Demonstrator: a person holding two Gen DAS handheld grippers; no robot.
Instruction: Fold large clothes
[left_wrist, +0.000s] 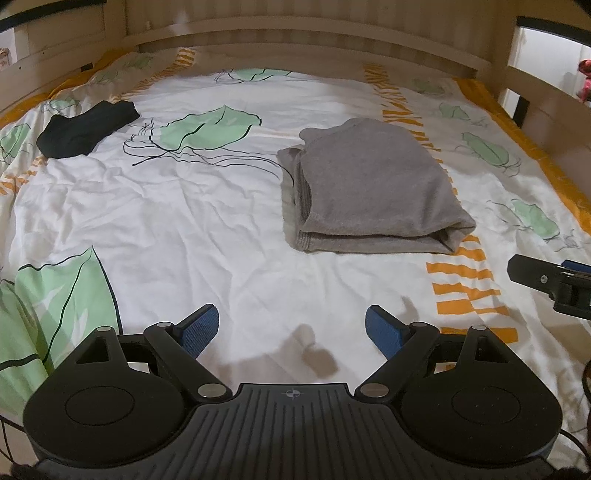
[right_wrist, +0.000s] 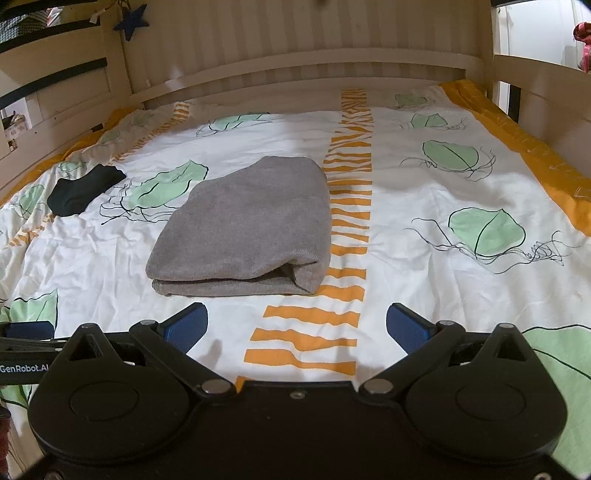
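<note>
A grey garment (left_wrist: 373, 188) lies folded into a thick rectangle on the bed, its open folded edge facing me; in the right wrist view the same grey garment (right_wrist: 247, 229) sits just beyond the fingers. My left gripper (left_wrist: 291, 332) hangs over bare sheet, below and left of the bundle, open with nothing between its blue pads (left_wrist: 199, 330). My right gripper (right_wrist: 297, 326) is also open and empty, near the bundle's front edge. The right gripper's tip (left_wrist: 546, 278) shows at the right edge of the left wrist view.
A small black garment (left_wrist: 86, 129) lies folded at the far left of the bed. The sheet (left_wrist: 184, 229) is white with green leaves and orange stripes. A wooden headboard (right_wrist: 295, 62) and side rails enclose the bed.
</note>
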